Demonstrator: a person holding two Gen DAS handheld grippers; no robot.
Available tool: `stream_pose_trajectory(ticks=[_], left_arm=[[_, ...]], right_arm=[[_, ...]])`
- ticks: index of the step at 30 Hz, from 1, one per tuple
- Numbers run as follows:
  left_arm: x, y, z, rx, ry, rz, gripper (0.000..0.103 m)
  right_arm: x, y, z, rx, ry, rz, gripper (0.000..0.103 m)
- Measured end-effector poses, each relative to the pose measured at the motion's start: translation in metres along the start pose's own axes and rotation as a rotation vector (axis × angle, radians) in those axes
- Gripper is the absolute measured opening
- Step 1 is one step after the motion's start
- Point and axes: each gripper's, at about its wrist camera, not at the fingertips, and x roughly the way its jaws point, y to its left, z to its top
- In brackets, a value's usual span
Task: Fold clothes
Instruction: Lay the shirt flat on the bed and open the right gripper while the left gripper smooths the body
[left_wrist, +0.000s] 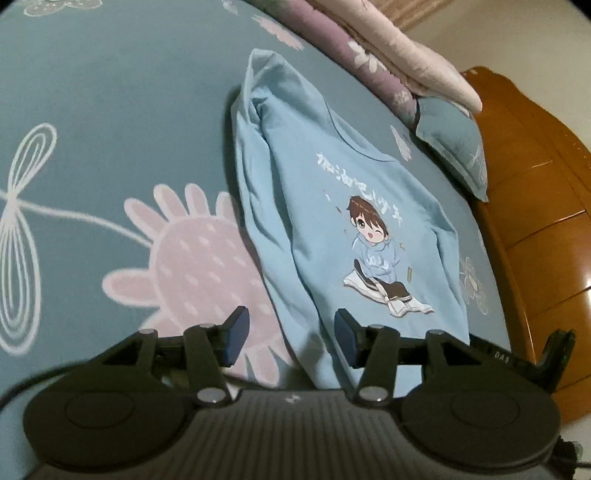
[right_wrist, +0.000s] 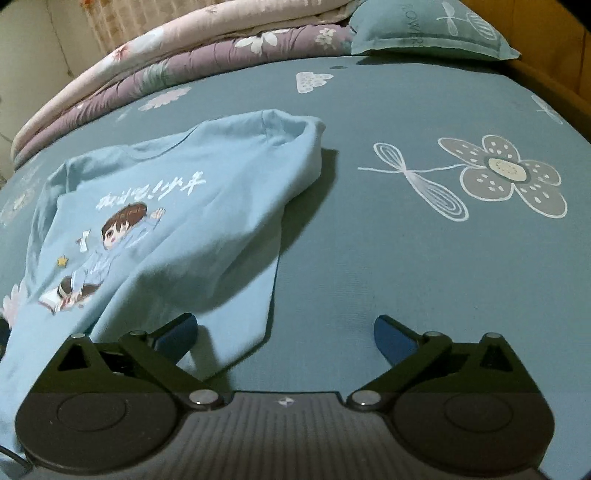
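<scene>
- Both black two-finger grippers fill the foreground: the left gripper (left_wrist: 291, 338) has its jaws partly apart, the right gripper (right_wrist: 286, 334) spread wide, nothing between either pair.
- Teal flower-printed bedsheet (right_wrist: 424, 266) covers the bed.
- Light blue cartoon-print sweatshirt (left_wrist: 332, 229) lies partly folded on the sheet, sleeve turned across.
- Teal pillow (right_wrist: 424, 33) lies beyond.

shirt (right_wrist: 177, 206) hem hidden behind gripper, quilts (left_wrist: 388, 48) cut off
</scene>
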Motion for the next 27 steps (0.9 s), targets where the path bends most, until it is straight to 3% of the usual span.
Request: stream_pose_trajectory(ticks=[13, 17, 22, 27], left_arm=[[0.034, 0.025, 0.024, -0.183, -0.005, -0.142, 0.048], [0.026, 0.036, 0.005, -0.264, 0.022, -0.191, 0.048], [0.020, 0.053, -0.029, -0.430, 0.048, -0.258, 0.037], [0.035, 0.065, -0.023, -0.549, 0.031, -0.266, 0.029]], right_arm=[[-0.004, -0.010, -0.005, 0.067, -0.048, 0.045, 0.103], [-0.009, -0.013, -0.009, 0.081, -0.047, 0.061, 0.103], [-0.019, -0.016, -0.014, 0.102, -0.027, 0.082, 0.103], [-0.024, -0.021, -0.016, 0.137, -0.010, 0.106, 0.103]])
